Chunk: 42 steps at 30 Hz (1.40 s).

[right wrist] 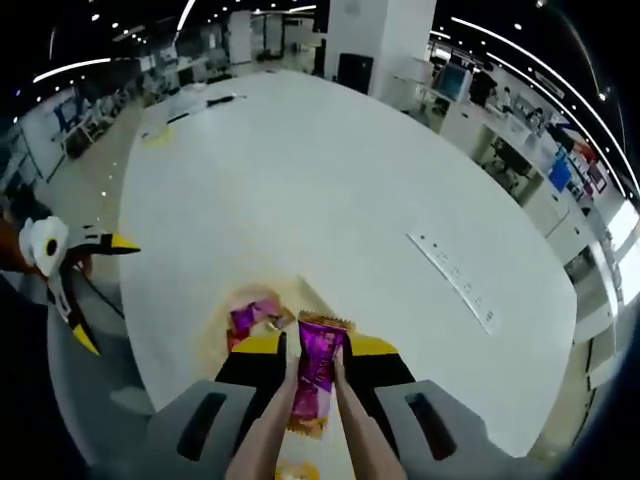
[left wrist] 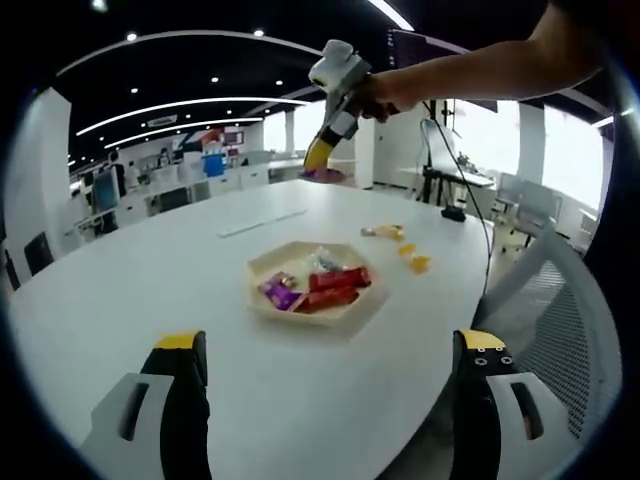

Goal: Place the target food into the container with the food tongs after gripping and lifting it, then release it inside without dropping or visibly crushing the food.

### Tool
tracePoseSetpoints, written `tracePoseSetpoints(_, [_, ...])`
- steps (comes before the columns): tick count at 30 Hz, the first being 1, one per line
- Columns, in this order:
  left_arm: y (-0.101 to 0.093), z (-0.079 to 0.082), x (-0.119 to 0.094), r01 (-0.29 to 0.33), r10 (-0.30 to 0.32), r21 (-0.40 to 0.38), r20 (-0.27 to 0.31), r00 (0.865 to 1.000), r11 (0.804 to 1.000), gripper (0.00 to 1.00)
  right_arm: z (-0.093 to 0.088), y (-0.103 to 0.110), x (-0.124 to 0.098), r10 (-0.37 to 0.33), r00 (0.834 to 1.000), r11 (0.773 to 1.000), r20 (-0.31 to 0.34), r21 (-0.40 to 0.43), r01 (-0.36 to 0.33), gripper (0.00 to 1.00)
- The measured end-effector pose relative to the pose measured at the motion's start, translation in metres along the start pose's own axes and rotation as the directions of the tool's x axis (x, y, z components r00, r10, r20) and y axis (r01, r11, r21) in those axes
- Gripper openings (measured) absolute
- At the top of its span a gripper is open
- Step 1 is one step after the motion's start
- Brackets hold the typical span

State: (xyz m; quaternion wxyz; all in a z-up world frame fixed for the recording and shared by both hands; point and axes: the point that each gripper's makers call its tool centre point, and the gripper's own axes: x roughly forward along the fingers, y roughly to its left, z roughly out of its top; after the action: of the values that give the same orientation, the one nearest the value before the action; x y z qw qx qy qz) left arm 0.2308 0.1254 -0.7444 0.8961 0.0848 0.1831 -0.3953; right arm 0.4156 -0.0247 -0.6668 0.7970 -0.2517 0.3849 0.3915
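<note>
Left gripper view shows the left gripper (left wrist: 330, 365) with jaws spread wide at lower frame, bare white table (left wrist: 150, 270) stretching to the left edge. At centre sits the hexagonal tray (left wrist: 352, 315) of snack packets. Upper right, the right gripper (left wrist: 322, 172) hangs high above. Right gripper view: its jaws pinch the tongs (right wrist: 270, 430) clamped on a purple packet (right wrist: 317, 370); open tabletop lies beyond.

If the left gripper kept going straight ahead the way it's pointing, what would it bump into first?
Probably the hexagonal tray of wrapped snacks, which lies on the white table right ahead between the open jaws of the left gripper. Depth is hard to judge, so it might meet the bare tabletop first.
</note>
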Motion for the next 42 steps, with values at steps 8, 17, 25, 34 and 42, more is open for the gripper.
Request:
tracePoseSetpoints(8, [0.005, 0.004, -0.002, -0.021, 0.021, -0.004, 0.022, 1.000, 1.000, 0.99, 0.013, 0.017, 0.003, 0.022, 1.000, 0.999, 0.005, -0.025, -0.022, 0.21])
tracePoseSetpoints(17, [0.005, 0.006, -0.003, -0.026, 0.026, -0.001, 0.031, 0.999, 1.000, 0.99, 0.029, 0.041, 0.008, 0.059, 0.998, 0.995, 0.015, -0.075, -0.058, 0.21])
tracePoseSetpoints(25, [0.005, 0.006, -0.004, -0.029, 0.029, 0.001, 0.031, 0.999, 1.000, 0.99, 0.034, 0.048, 0.009, 0.068, 0.998, 0.993, 0.017, -0.093, -0.066, 0.21])
tracePoseSetpoints(34, [0.003, 0.004, -0.003, -0.024, 0.024, 0.009, 0.017, 1.000, 1.000, 0.99, 0.034, 0.050, 0.014, 0.071, 0.997, 0.994, 0.023, -0.086, -0.069, 0.22])
tracePoseSetpoints(42, [0.004, -0.002, -0.002, -0.027, 0.027, 0.012, -0.015, 1.000, 1.000, 0.99, 0.031, 0.042, 0.020, 0.052, 0.998, 0.995, 0.037, -0.091, -0.048, 0.25])
